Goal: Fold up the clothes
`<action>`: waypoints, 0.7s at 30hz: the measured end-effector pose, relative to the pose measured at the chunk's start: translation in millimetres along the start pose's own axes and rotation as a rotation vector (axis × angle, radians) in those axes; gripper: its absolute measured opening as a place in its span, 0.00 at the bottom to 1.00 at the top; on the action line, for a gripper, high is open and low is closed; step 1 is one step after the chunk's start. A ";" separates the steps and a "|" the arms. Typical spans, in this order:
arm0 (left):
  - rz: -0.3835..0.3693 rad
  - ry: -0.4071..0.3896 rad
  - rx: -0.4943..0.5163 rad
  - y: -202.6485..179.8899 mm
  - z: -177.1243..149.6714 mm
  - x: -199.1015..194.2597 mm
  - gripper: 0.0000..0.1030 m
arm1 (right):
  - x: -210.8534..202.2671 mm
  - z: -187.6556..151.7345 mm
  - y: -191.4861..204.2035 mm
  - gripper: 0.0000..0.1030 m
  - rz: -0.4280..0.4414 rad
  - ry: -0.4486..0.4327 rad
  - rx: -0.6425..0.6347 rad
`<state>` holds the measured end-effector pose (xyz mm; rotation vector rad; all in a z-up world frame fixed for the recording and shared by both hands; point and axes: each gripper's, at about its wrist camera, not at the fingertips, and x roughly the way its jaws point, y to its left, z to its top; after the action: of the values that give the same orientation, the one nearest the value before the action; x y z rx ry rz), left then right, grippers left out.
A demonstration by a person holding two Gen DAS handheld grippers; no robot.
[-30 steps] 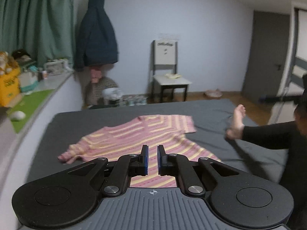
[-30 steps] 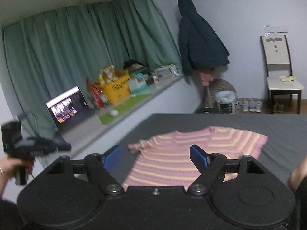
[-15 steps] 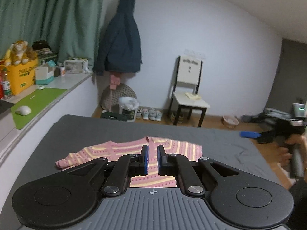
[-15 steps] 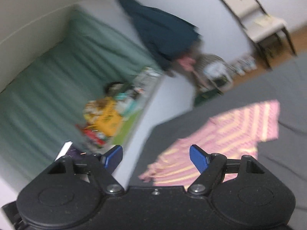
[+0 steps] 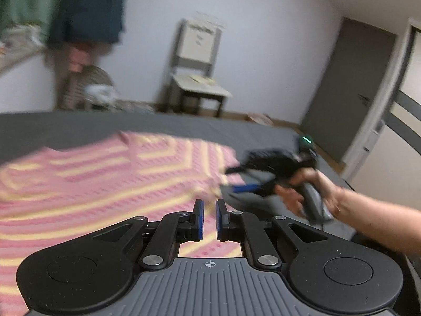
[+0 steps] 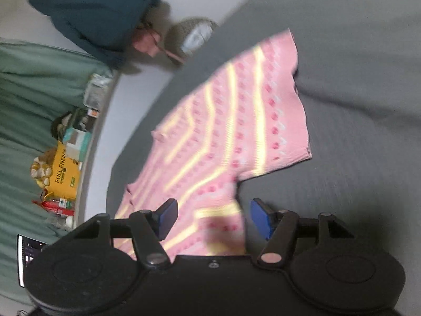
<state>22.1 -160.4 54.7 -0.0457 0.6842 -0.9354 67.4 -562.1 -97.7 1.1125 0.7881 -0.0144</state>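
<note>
On my left feed the left gripper (image 5: 209, 220) hangs over the near part of the pink-and-yellow striped sweater (image 5: 100, 184), its blue pads drawn nearly together with only a thin slit between them — nothing caught there. The sweater lies spread flat on the grey bed (image 5: 184, 126), one short sleeve reaching toward the right side of that view.

Over that sleeve I see the right gripper (image 5: 238, 181), held in a bare hand (image 5: 302, 192) whose forearm comes in from the right edge (all of it smeared by motion blur).

The right feed is rolled hard over. Its blue fingers (image 6: 168, 217) stand well apart and are closing; the lower side edge of the sweater (image 6: 231, 131) shows in the gap between them, yet the pads do not press on it.

Past the bed I can make out a chair (image 5: 197, 65) against the white wall — and a dark jacket (image 6: 97, 18) hanging beside green curtains (image 6: 31, 84).
</note>
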 end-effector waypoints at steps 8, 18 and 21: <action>-0.144 0.036 -0.060 -6.7 -44.1 114.6 0.07 | 29.1 20.1 -28.2 0.21 0.081 -0.064 0.137; 0.029 0.031 -0.149 16.0 -71.6 117.5 0.07 | 14.0 26.3 -13.4 0.09 0.042 -0.240 -0.098; 0.059 0.055 -0.157 14.0 -79.9 113.5 0.07 | 17.3 30.2 -22.2 0.12 0.049 -0.203 -0.088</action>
<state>33.1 -217.4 -72.2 -0.1390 0.8049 -0.8277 88.4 -590.6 -119.0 1.0289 0.5746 -0.0509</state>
